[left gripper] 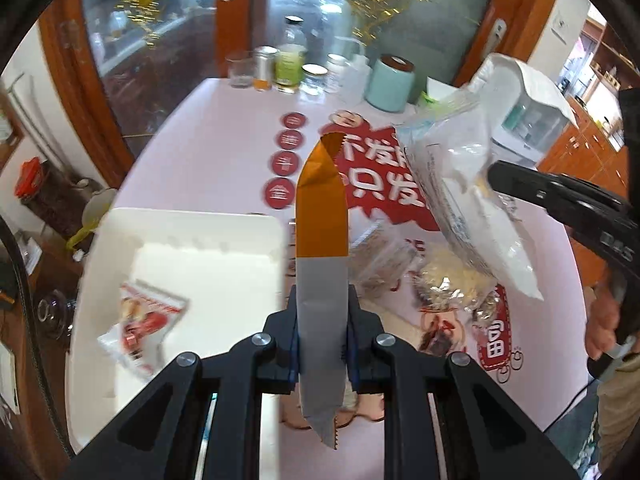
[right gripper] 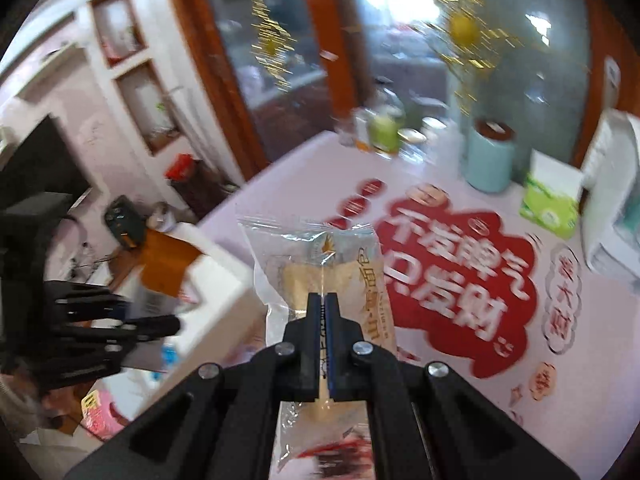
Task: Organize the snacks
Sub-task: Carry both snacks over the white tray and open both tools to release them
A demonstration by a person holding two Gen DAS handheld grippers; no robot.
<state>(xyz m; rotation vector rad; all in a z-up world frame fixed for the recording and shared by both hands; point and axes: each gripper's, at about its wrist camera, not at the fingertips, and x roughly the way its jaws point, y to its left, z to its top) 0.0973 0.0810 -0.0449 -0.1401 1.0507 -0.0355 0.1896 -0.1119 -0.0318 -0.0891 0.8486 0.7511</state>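
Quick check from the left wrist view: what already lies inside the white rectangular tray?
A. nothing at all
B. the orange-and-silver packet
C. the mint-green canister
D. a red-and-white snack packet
D: a red-and-white snack packet lies on the floor of the white rectangular tray, while the orange-and-silver packet is clamped in the left gripper above the table.

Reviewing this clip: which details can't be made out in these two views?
- Left wrist view: the orange and silver packet shows edge-on, so its label is unreadable.
- Left wrist view: loose snacks on the table are partly hidden behind the clear packet.
- Right wrist view: the white tray is blurred and blocked by the left gripper.
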